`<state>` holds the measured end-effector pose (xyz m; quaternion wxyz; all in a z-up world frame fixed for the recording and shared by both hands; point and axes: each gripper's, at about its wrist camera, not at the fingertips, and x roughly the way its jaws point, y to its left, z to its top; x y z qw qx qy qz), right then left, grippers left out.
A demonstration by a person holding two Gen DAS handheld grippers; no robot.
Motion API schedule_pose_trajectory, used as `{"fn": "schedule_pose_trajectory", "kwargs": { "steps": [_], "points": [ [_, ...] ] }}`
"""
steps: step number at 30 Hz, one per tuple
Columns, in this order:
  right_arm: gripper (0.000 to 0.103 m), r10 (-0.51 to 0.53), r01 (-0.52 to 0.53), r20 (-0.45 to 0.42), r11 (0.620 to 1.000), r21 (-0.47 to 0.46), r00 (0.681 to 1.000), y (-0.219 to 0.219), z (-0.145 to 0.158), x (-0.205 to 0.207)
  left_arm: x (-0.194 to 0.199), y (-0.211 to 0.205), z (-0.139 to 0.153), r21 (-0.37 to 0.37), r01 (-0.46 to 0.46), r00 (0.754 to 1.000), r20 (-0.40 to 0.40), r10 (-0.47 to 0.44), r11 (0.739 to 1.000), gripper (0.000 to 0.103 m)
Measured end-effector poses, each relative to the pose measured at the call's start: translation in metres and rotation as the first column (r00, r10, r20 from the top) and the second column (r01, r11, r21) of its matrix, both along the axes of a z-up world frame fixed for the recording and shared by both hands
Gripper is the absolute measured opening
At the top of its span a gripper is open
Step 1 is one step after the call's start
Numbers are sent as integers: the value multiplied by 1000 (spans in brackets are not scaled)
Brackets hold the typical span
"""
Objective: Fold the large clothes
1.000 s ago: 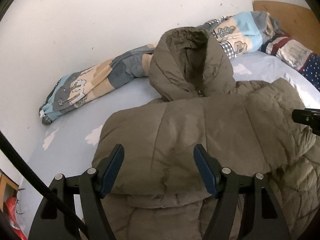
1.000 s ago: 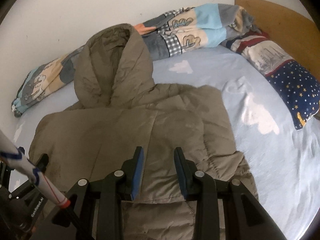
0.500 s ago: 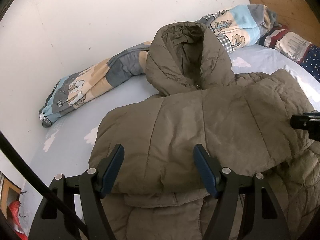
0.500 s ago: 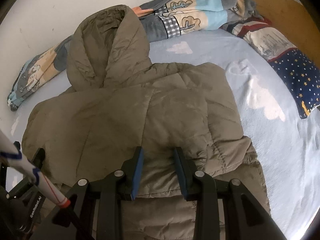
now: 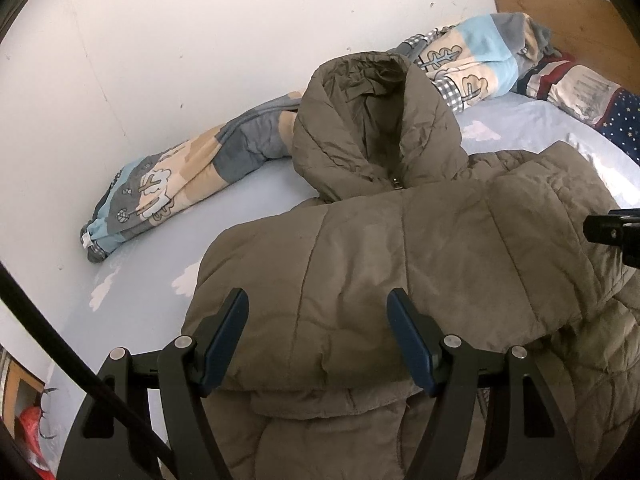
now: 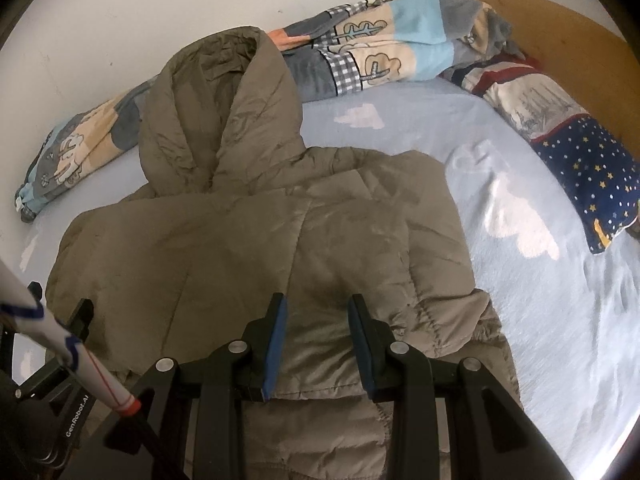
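An olive-brown hooded puffer jacket [image 5: 400,248] lies on the light blue bed sheet [image 5: 256,208], its lower part folded up over the body and its hood [image 5: 372,128] pointing at the wall. It also shows in the right wrist view [image 6: 256,248]. My left gripper [image 5: 318,328] is wide open over the folded edge, holding nothing. My right gripper [image 6: 316,324] is partly open over the jacket's right side with fabric between its pads [image 6: 276,336], not clamped. The right gripper's tip shows in the left wrist view [image 5: 612,232].
A rolled patterned blanket [image 6: 360,60] lies along the white wall [image 5: 200,40] behind the hood. A starry blue pillow [image 6: 592,168] lies at the right by the wooden headboard [image 6: 568,40]. A red object [image 5: 28,428] sits below the bed's left edge.
Both grippers have drawn back and up a little, so the jacket sits lower and farther in view. The jacket lies as before. The jaw openings are unchanged.
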<state>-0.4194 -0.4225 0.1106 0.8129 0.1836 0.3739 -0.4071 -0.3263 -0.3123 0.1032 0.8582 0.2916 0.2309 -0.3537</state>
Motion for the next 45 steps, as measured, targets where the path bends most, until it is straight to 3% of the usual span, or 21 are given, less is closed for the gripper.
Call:
{"fn": "schedule_pose_trajectory", "kwargs": {
  "steps": [25,45],
  "points": [
    [34,22,-24,-45,999,-49,999,5,-1,5,1,1,-1,2,1,1000,-1,-1,1000,71],
    [34,35,-38,-103,999,-24,994,2,-17,12,11,-4,-14,46,-16,999,-46,18,999,71]
  ]
}}
